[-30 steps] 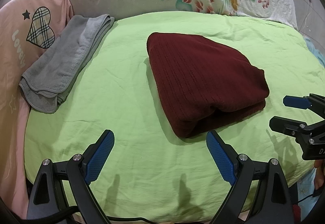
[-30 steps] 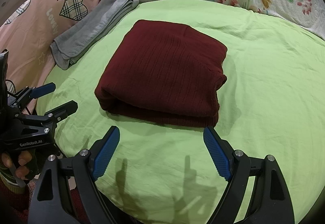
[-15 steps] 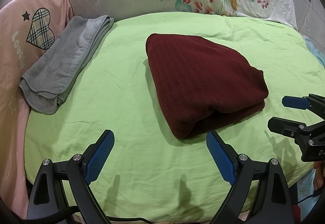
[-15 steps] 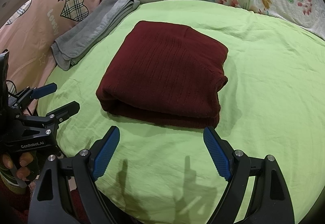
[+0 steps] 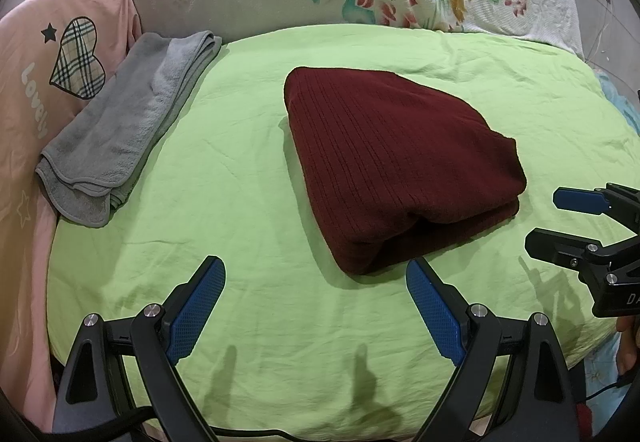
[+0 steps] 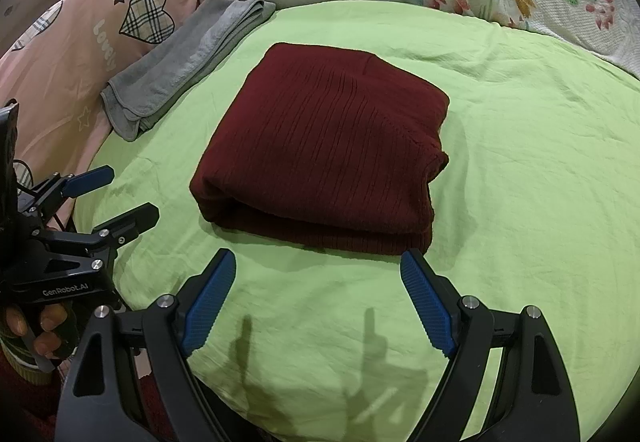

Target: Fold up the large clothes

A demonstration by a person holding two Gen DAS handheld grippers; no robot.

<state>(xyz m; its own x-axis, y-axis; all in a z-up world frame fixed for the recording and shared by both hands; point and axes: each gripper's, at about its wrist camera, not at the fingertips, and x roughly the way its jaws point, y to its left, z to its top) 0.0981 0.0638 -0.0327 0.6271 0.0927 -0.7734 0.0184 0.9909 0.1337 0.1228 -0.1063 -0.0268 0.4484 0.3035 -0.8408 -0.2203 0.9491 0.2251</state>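
The left gripper (image 5: 314, 306) hangs spread wide with nothing between its fingers, over bare green sheet (image 5: 248, 201); the right gripper (image 6: 318, 302) is likewise spread and empty. Just ahead of both lies the folded sweater (image 6: 324, 153), thick folded edge toward them. Beyond-left, a gray towel (image 5: 124, 133) sits against the pink pillow (image 5: 44, 53), apart from the sweater

A folded maroon ribbed sweater (image 5: 396, 161) lies on the green bedsheet (image 5: 248, 177). The left gripper (image 5: 316, 278) hovers near its front edge, jaws spread wide. The right gripper (image 5: 548, 219) sits apart at right, also parted. A folded grey towel (image 5: 120, 125) rests at left.
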